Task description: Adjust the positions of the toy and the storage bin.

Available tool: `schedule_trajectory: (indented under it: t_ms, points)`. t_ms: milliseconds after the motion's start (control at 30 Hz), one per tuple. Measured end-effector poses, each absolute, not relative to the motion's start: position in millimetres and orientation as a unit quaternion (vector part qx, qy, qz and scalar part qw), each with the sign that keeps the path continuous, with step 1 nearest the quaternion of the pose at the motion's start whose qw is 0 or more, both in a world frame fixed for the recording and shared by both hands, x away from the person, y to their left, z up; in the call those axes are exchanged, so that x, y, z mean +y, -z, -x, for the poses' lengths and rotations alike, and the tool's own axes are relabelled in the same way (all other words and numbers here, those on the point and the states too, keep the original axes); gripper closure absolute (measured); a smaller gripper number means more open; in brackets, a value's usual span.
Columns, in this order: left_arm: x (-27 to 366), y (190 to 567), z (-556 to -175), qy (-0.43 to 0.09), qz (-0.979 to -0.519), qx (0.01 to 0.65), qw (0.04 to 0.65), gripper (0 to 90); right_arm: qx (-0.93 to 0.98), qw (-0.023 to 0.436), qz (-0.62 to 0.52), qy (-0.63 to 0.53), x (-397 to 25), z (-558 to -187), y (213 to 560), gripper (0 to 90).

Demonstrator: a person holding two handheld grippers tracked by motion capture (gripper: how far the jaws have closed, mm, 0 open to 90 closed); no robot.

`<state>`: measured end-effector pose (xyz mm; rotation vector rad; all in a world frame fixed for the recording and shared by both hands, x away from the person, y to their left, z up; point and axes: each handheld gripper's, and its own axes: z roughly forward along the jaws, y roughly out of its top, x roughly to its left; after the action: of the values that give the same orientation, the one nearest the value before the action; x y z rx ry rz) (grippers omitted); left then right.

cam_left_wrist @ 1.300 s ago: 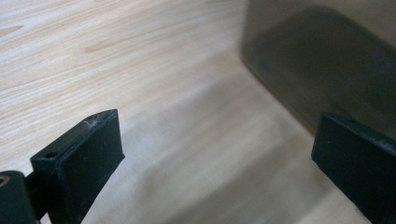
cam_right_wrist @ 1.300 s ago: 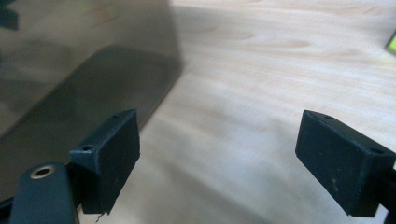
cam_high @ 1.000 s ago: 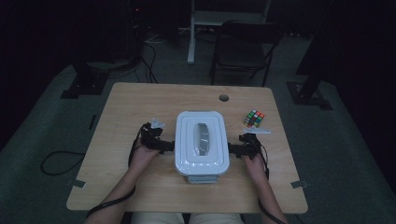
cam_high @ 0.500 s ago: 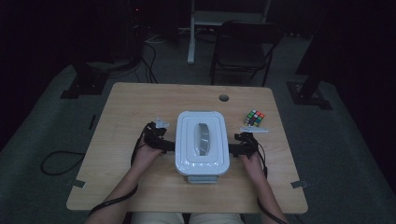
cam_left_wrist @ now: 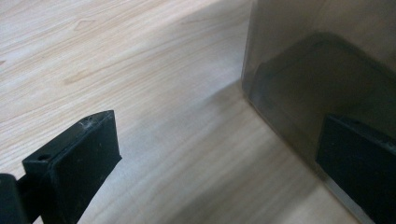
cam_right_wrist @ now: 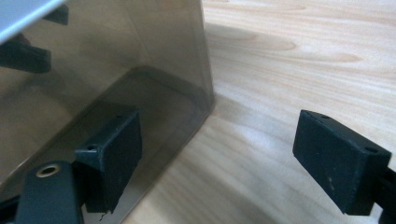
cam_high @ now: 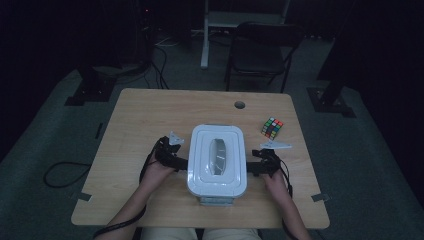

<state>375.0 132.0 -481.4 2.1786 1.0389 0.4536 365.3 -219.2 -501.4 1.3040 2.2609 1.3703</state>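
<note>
The bin (cam_high: 217, 160) is sitting near the front edge of the worktop (cam_high: 150, 115), lid on, a bit right of centre. The left tool (cam_high: 176, 161) is hugging its left wall and the right tool (cam_high: 256, 165) its right wall, both with jaws spread wide and gripping nothing. In each gripper view one jaw is sitting right against the smoky wall (touching or just shy, hard to call) while the other is hanging over bare wood. Plenty of open worktop behind and to the left; a cube (cam_high: 272, 127) is sitting well off to the back right.
</note>
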Motion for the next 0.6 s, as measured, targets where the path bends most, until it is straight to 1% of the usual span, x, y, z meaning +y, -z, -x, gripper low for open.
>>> schedule_trajectory:
  t_ms: [133, 367, 533, 600]
  points:
    - [129.0, 481.3, -366.7, -0.166, -0.843, 0.389, 0.332, 0.6, 0.763, 0.097, -0.443, -0.461, -221.3, -362.7, 501.1, 15.7]
    - [124.4, 479.3, -353.2, -0.175, -0.853, 0.369, 0.324, 0.6, 0.761, 0.096, -0.442, -0.466, -223.9, -353.1, 502.4, 16.6]
    - [125.9, 480.7, -348.3, -0.168, -0.852, 0.371, 0.329, 0.5, 0.759, 0.089, -0.445, -0.467, -225.0, -343.7, 504.5, 16.8]
    - [126.9, 482.8, -346.5, -0.166, -0.849, 0.376, 0.333, 0.6, 0.760, 0.089, -0.443, -0.467, -224.4, -340.3, 505.0, 18.4]
